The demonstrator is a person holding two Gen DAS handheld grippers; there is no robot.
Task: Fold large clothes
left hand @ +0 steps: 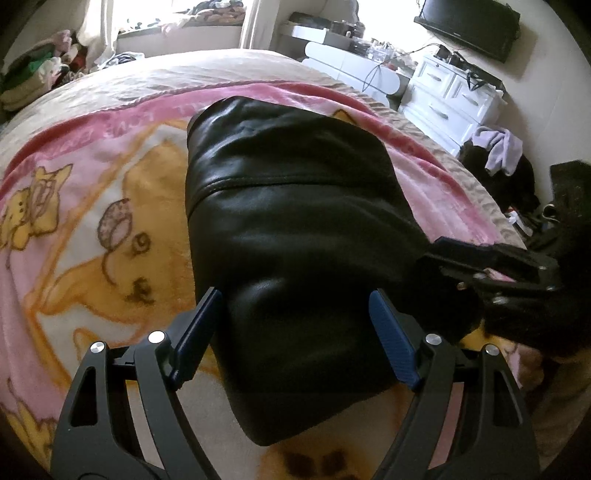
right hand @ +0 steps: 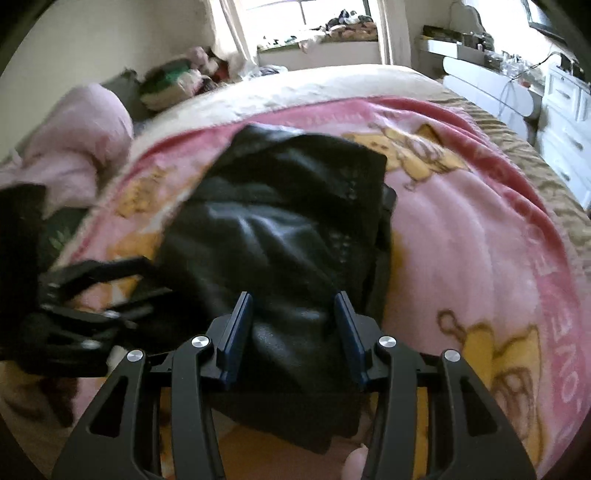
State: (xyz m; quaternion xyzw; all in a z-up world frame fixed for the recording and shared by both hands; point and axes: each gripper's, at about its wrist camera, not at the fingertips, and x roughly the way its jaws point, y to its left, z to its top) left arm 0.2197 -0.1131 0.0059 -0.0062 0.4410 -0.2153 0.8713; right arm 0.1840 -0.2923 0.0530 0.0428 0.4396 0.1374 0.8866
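Observation:
A black leather garment lies folded into a long narrow bundle on a pink and yellow cartoon blanket. My left gripper is open, its blue pads on either side of the bundle's near end. The right gripper shows in this view at the bundle's right edge. In the right wrist view the same garment lies ahead. My right gripper is open over its near end, with leather between the pads. The left gripper sits at the garment's left side.
The blanket covers a bed. A pink pillow lies at its far left. White drawers and a dark monitor stand to the right. Piled clothes sit by the window. Dark clothes lie on the floor.

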